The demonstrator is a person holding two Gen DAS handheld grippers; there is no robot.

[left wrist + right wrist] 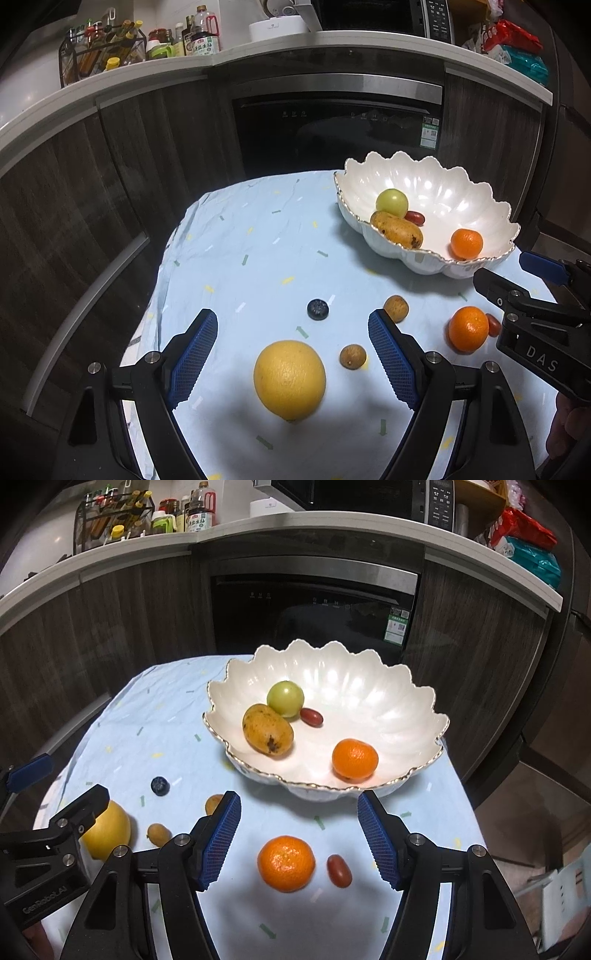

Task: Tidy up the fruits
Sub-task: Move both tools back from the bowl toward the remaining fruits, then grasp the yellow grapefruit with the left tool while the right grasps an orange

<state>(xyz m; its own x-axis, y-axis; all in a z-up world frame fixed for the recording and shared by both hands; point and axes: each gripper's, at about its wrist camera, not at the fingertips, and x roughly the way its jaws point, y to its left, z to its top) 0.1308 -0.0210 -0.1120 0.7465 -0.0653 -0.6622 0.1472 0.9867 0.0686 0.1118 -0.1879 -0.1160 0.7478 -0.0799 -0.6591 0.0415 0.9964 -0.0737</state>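
Observation:
A white scalloped bowl (436, 192) (369, 686) holds a green fruit (285, 698), a brown mango (267, 734), a red grape tomato (311, 717) and a tangerine (354, 758). On the pale blue cloth lie a big yellow citrus (290, 380), a blueberry (317, 309), two small brown longans (396, 308) (353, 356), a second tangerine (286, 863) and a red grape tomato (338, 870). My left gripper (293, 347) hovers open above the yellow citrus. My right gripper (299, 825) hangs open over the loose tangerine and tomato.
The cloth-covered table (155, 731) ends close behind the bowl. Beyond it stand dark cabinets with a built-in oven (332, 125). A counter above carries bottles (199, 37) and a microwave (369, 498). The right gripper's body (535, 325) juts into the left wrist view.

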